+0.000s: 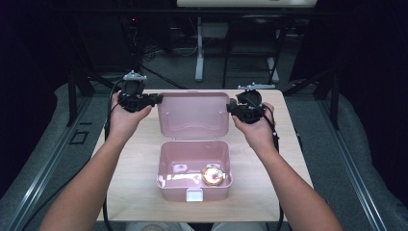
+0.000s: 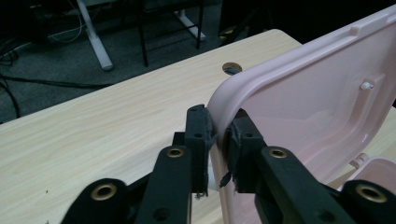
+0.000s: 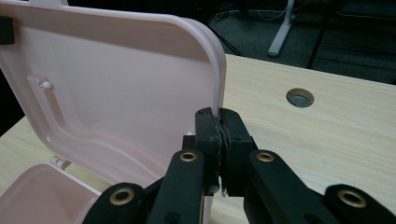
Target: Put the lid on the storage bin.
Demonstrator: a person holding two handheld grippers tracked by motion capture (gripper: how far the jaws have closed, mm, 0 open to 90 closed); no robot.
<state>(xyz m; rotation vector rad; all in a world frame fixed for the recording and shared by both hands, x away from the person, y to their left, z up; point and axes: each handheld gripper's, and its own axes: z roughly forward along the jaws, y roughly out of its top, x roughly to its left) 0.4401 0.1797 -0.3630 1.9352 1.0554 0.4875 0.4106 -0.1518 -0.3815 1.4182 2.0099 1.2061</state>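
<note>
Free room and obstructions, table (image 1: pixel 134 159):

- Lid (image 1: pixel 194 114) of the pink box (image 1: pixel 169 163): standing open and upright across the middle of the far half, walling off front from back.
- Left gripper (image 1: pixel 156 99) and right gripper (image 1: pixel 231 107): sitting at the lid's two side edges, taking up the gaps just beside it.
- Box mouth: lying open from above; a round gold thing (image 1: pixel 213 175) is occupying its right front corner, the remaining floor staying bare.
- Bare wood running down both sides of the box.
- Forearms crossing both near corners.
- Cable hole (image 3: pixel 299 97) sitting in the board behind the lid.
</note>
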